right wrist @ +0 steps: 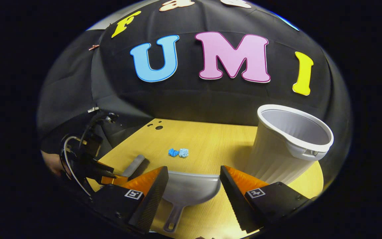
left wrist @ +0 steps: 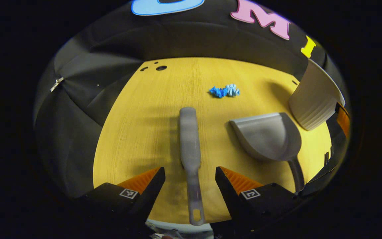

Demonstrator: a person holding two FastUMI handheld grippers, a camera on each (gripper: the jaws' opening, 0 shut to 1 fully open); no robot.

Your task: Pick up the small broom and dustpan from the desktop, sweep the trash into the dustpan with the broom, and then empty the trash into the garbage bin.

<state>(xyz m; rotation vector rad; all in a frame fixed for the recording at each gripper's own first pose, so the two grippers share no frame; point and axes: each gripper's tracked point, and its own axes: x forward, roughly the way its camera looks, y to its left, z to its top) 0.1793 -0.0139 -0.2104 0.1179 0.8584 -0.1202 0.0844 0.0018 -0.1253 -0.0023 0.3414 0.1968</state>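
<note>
Both tools are lying flat on the yellow wood-grain desktop; neither is being held.

Left gripper: jaws are standing spread, one finger on either side of the handle of the small grey plastic broom, with clear gaps on both sides, so nothing is being pinched. The broom is lying lengthwise along the gripper's line of sight, its hanging-hole end nearest the camera.

Right gripper: jaws are likewise standing wide apart, framing the grey plastic dustpan. The dustpan's scoop is facing away toward the trash and its handle is pointing back under the gripper. No finger appears to be touching it.

Trash: a small clump of crumpled blue paper scraps is sitting on the bare desktop, beyond both tools and apart from them. In the right gripper view it is showing as two little wads, one darker and one paler.

The white ribbed plastic garbage bin is standing upright on the right side of the desktop, just beside the dustpan.

Progress, as judged: the task is sitting at its very start. Both grippers are lining up for the pickups, but no grasp is closed. Everything is remaining: gripping broom and dustpan, sweeping the scraps in, tipping them into the bin.
</note>
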